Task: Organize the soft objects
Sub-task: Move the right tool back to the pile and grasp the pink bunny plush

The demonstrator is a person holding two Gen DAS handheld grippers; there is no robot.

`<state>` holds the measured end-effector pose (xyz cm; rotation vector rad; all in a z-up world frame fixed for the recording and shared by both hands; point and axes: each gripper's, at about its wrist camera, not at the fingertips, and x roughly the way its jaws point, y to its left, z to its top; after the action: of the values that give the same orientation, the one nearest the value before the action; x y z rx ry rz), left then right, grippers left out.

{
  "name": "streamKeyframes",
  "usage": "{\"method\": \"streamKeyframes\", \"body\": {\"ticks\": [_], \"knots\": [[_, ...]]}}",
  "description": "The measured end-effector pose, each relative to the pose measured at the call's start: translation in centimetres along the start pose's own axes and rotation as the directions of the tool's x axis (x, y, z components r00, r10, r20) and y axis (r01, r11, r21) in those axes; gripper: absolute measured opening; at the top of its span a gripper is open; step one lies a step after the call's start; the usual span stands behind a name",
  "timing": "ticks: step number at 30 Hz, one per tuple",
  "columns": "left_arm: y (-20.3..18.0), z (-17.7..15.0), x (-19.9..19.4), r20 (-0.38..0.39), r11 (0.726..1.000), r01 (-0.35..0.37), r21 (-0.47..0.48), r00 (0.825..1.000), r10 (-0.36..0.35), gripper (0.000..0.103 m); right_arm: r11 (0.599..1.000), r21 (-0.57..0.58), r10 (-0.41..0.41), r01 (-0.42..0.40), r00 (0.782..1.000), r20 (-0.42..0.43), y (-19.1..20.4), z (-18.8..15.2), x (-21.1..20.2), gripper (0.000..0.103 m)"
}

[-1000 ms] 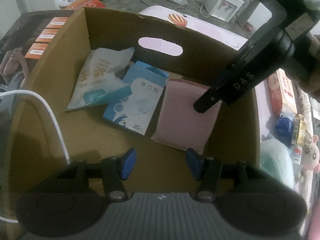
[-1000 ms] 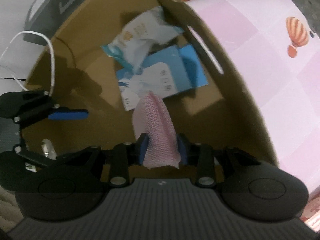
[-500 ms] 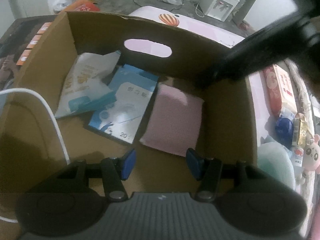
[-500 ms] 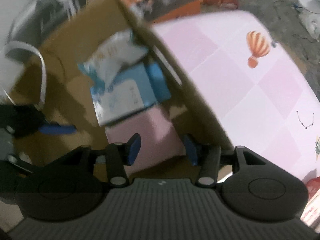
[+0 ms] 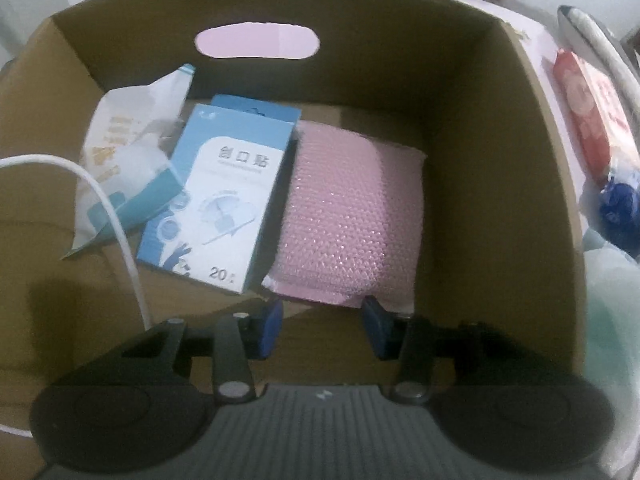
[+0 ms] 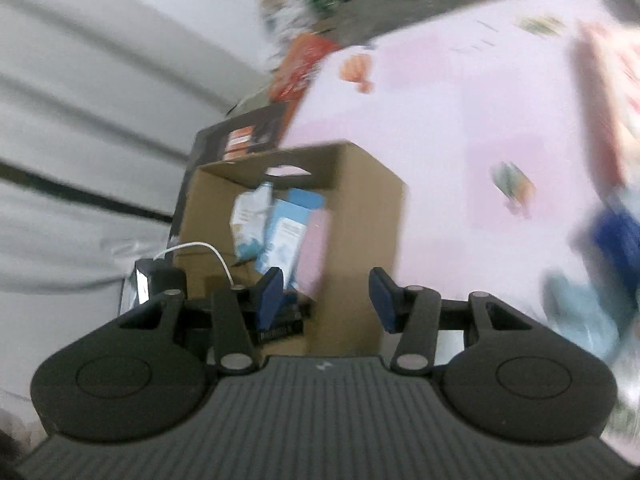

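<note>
Pink sponge cloth (image 5: 344, 216) lies flat at centre frame inside the cardboard box (image 5: 520, 184), beside the plaster carton (image 5: 224, 192). Left gripper (image 5: 322, 326), closing, grips nothing. Right gripper (image 6: 326, 300) gapes, unloaded. Recommend a clean approach to the next item, clear of the box wall.

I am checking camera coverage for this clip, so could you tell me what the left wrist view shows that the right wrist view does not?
Only the left wrist view shows the box floor up close: the print on the blue and white carton, the weave of the pink cloth, and the left gripper, its jaws closing on nothing, just above the cloth's near edge.

Only the right wrist view shows the cardboard box from outside on the pink surface, beyond the empty right gripper.

Both show the box, carton, cloth, white pouch and white cable.
</note>
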<state>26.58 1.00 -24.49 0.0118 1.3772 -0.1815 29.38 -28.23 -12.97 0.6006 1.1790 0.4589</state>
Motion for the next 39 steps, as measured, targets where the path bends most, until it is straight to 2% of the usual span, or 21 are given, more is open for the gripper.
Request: {"method": "streamKeyframes", "body": {"ticks": [3, 7, 8, 10, 12, 17, 22, 25, 29, 32, 35, 37, 39], "knots": [[-0.4, 0.2, 0.1, 0.012, 1.0, -0.018, 0.013, 1.0, 0.018, 0.043, 0.994, 0.11, 0.006, -0.007, 1.0, 0.018, -2.2, -2.9, -1.3, 0.047], [-1.0, 0.6, 0.1, 0.029, 0.998, -0.059, 0.026, 0.998, 0.059, 0.045, 0.982, 0.188, -0.004, -0.001, 1.0, 0.03, -4.5, -6.1, -2.4, 0.047], [-1.1, 0.6, -0.1, 0.032, 0.997, -0.074, 0.025, 0.997, 0.073, 0.047, 0.979, 0.203, -0.007, 0.0, 0.999, 0.034, -5.0, -6.7, -2.6, 0.047], [-1.4, 0.3, -0.8, 0.034, 0.996, -0.085, 0.013, 0.996, 0.085, 0.057, 0.974, 0.228, -0.022, 0.012, 0.999, 0.04, -5.9, -7.9, -2.9, 0.048], [-1.2, -0.2, -2.1, 0.052, 0.996, -0.088, -0.01, 0.995, 0.088, 0.064, 0.972, 0.233, -0.05, 0.036, 0.997, 0.052, -6.5, -9.2, -3.1, 0.048], [-1.0, -1.5, -6.6, 0.099, 0.992, -0.117, -0.057, 0.988, 0.122, 0.068, 0.962, 0.262, -0.107, 0.078, 0.989, 0.1, -8.5, -11.7, -5.1, 0.054], [-3.8, -1.0, -10.9, 0.186, 0.989, -0.145, -0.026, 0.972, 0.147, 0.07, 0.934, 0.348, -0.147, 0.083, 0.976, 0.16, -11.7, -13.8, -7.9, 0.059], [-7.0, -0.5, -12.7, 0.221, 0.994, -0.105, 0.032, 0.971, 0.096, 0.071, 0.914, 0.393, -0.189, 0.097, 0.961, 0.2, -13.7, -14.8, -10.0, 0.062], [-13.1, 0.1, -13.0, 0.228, 0.987, -0.006, 0.16, 0.973, -0.031, 0.071, 0.896, 0.434, -0.236, 0.094, 0.929, 0.286, -16.3, -15.4, -13.3, 0.064], [-18.4, -0.2, -11.9, 0.209, 0.96, 0.051, 0.274, 0.971, -0.112, 0.071, 0.887, 0.45, -0.28, 0.105, 0.897, 0.341, -18.6, -15.1, -15.7, 0.068], [-23.9, -0.8, -10.7, 0.16, 0.918, 0.119, 0.378, 0.968, -0.191, 0.071, 0.88, 0.458, -0.319, 0.126, 0.872, 0.372, -21.1, -14.5, -17.4, 0.072], [-27.6, -1.3, -9.5, 0.122, 0.888, 0.151, 0.435, 0.967, -0.225, 0.069, 0.877, 0.456, -0.343, 0.151, 0.862, 0.374, -22.9, -14.0, -17.9, 0.076], [-30.6, -1.9, -8.7, 0.107, 0.867, 0.164, 0.471, 0.965, -0.241, 0.069, 0.882, 0.439, -0.35, 0.171, 0.862, 0.366, -24.5, -13.1, -17.9, 0.079]]}}
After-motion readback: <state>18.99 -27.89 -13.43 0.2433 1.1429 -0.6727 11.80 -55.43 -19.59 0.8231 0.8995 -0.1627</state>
